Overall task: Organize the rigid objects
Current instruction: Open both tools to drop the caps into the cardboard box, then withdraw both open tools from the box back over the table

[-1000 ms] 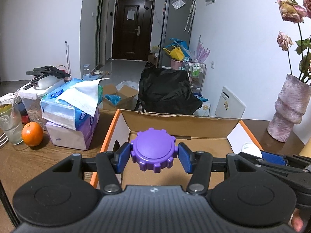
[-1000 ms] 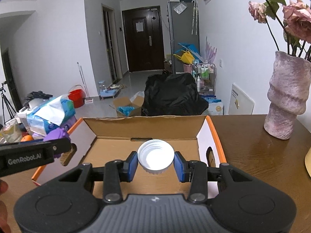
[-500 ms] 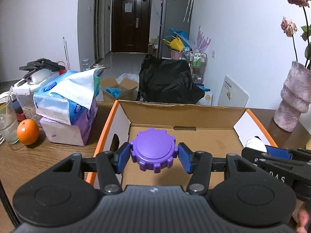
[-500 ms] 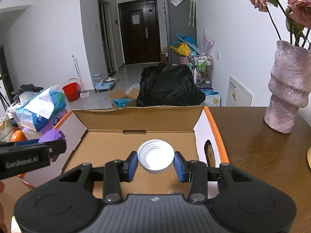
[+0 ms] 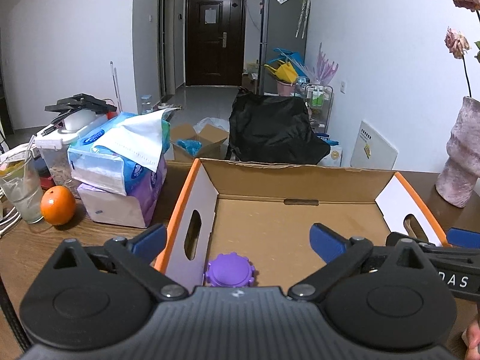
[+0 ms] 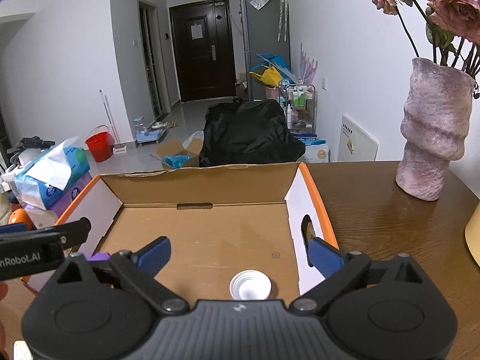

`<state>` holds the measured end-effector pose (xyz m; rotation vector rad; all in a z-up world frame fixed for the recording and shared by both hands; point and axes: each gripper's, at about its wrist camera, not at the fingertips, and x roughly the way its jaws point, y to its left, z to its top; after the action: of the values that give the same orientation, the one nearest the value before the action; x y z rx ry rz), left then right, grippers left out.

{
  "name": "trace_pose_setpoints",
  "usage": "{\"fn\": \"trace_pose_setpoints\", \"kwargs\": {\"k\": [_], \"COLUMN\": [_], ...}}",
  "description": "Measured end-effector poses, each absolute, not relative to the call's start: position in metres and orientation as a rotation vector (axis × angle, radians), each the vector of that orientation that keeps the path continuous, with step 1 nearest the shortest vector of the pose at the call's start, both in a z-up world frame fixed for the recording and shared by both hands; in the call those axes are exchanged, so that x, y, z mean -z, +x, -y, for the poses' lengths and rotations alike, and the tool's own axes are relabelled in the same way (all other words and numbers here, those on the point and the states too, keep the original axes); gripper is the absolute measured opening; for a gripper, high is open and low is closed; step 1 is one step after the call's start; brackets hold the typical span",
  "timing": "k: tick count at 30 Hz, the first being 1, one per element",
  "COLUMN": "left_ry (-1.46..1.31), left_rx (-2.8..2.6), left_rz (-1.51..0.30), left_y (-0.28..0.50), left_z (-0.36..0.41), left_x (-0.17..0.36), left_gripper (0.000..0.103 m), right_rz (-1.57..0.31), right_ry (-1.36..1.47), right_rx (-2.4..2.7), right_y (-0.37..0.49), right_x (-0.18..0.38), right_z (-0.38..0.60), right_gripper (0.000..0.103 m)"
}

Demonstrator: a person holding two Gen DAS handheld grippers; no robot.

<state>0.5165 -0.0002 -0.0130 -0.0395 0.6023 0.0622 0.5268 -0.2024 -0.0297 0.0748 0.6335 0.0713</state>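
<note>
A purple ridged cap (image 5: 230,273) lies on the floor of the open cardboard box (image 5: 300,177), near its left wall. My left gripper (image 5: 238,238) is open and empty above it. A white cap (image 6: 250,285) lies open side up on the box floor (image 6: 210,237) near the front. My right gripper (image 6: 240,250) is open and empty above it. A bit of the purple cap (image 6: 97,256) shows in the right wrist view. The right gripper's side (image 5: 435,255) shows at the right of the left wrist view.
Tissue packs (image 5: 120,162), an orange (image 5: 57,205) and a glass (image 5: 21,189) stand left of the box on the wooden table. A pink vase with roses (image 6: 432,138) stands to the right. A yellow object's edge (image 6: 472,234) is at far right.
Both grippers have opened. The purple cap dropped from the left gripper and the white cap from the right gripper onto the box floor.
</note>
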Motion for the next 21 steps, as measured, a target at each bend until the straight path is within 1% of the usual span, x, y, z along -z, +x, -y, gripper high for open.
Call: {"fn": "trace_pose_setpoints", "kwargs": {"k": [9,21], "left_ry": [-0.033,-0.039], "left_rx": [-0.071,-0.069], "left_rz": [-0.599,-0.579], "left_y": [0.515,0.499], "left_z": [-0.003,-0.014], "left_x": [0.013,0.005], "left_gripper": [0.103,0.103], "right_rz": [-0.621,-0.586], "right_ry": [0.076,0.078], "right_rx": [-0.069,-0.075], "right_y": [0.524,0.510], "right_x": [0.026,0.016], "right_z": [0.202,0.204], "right_gripper": [0.103,0.103]}}
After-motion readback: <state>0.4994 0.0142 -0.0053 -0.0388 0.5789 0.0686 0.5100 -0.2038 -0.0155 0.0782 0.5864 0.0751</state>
